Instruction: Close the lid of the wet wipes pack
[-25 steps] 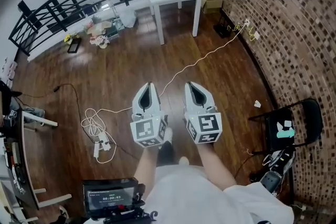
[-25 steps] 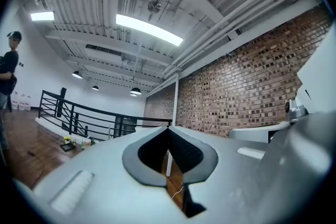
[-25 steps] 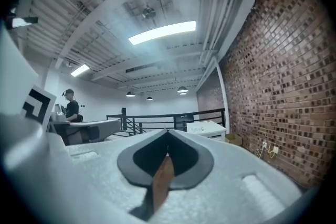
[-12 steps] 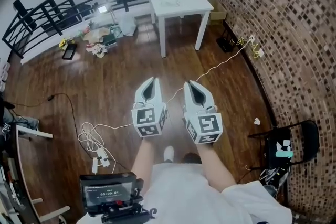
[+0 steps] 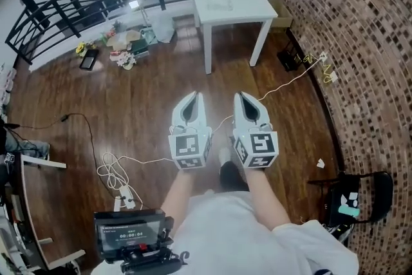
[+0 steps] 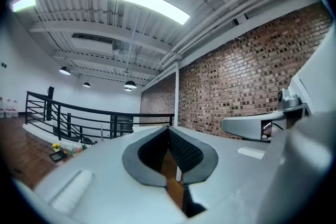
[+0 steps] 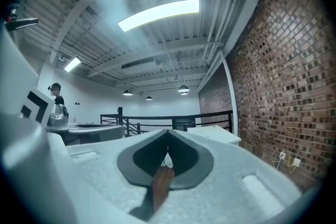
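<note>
Nearer than half a second ago, the white table [image 5: 250, 2] now sits lower in the head view. Left gripper [image 5: 190, 100] and right gripper [image 5: 243, 97] hang side by side short of it, both with jaws pressed together, empty. The wet wipes pack cannot be made out for sure — only a faint pale shape [image 5: 222, 3] on the table's top

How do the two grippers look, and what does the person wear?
The left gripper and right gripper are pale grey tapered shells with dark inner linings. Each carries a cube with black-and-white square markers. The person wears a white top.
</note>
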{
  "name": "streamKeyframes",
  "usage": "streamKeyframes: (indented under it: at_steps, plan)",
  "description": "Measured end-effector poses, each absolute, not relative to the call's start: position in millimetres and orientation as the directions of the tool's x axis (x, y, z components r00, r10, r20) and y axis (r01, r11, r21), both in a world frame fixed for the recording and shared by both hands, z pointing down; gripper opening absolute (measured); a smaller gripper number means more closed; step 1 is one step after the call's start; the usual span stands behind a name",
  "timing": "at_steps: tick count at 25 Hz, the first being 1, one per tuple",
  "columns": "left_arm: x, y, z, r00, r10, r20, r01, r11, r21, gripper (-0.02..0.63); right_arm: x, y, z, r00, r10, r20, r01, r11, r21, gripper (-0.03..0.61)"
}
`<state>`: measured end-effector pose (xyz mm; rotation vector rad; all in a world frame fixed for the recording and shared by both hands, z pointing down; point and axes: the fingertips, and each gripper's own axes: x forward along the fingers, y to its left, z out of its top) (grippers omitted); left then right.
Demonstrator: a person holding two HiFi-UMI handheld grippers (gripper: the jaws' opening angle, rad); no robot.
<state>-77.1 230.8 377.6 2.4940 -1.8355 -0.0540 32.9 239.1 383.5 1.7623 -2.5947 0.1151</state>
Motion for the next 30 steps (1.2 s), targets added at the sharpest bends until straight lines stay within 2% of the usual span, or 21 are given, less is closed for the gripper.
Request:
streamKeyframes:
  at_steps: [9, 13, 17, 24, 30]
  plan:
    - [-41, 84, 338, 0.297, -0.954, -0.032, -0.955, -0.297, -0.018, 0.015, 37, 76, 346, -0.502, -0.865, -0.007, -0.863, 0.501, -0.067, -0.008]
    - [-27, 39, 346, 0.267, -0.963, -0.014, -0.964, -0.267, -0.007, 0.015, 61, 28, 356, -0.490, -0.872, 0.003, -0.869, 0.488, -0.081, -0.008]
    - [-22, 5, 377, 0.251, -0.967, 0.049, -0.968, -0.252, -0.007, 0.015, 85, -13, 390, -0.461, -0.884, 0.080, -0.884, 0.448, -0.137, -0.008]
    - [-31, -69, 417, 0.258, -0.959, 0.114, -0.966, -0.257, 0.023, 0.015, 76, -77, 431, -0.456, -0.876, 0.160, -0.888, 0.435, -0.148, -0.008]
    - [-24, -180, 409, 0.305, -0.949, 0.077, -0.952, -0.303, 0.043, 0.015, 68, -180, 414, -0.456, -0.879, 0.138, -0.890, 0.449, -0.079, -0.008]
